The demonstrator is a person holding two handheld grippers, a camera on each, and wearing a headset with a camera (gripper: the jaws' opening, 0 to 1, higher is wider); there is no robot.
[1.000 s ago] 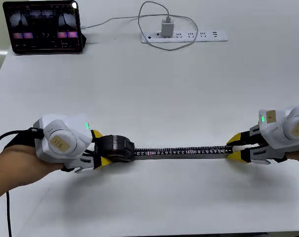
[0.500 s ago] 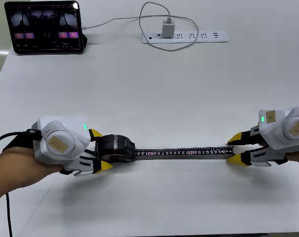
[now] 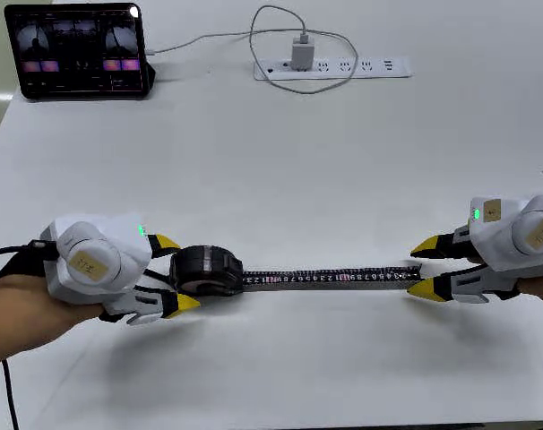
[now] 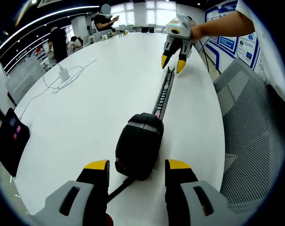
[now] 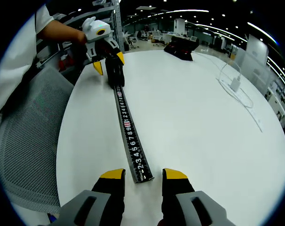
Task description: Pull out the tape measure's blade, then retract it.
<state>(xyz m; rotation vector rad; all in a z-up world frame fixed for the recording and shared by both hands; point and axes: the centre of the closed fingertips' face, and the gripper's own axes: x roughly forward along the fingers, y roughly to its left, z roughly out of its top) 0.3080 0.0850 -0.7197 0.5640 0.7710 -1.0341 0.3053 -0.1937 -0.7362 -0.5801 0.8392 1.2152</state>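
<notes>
White matte tabletop (image 3: 280, 161) is carrying everything. Rounded black case of the tape measure (image 3: 206, 270) is sitting lower left in head view, its flat numbered blade (image 3: 330, 277) lying stretched toward lower right. Yellow-tipped jaws of the left gripper (image 3: 177, 272) are flanking the case, released, not pinching. Jaws of the right gripper (image 3: 422, 267) are standing spread, blade end lying loose between them.

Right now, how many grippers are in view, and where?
2. The left gripper is open around the tape measure case; the right gripper is open at the end of the blade. None looks hidden.
</notes>
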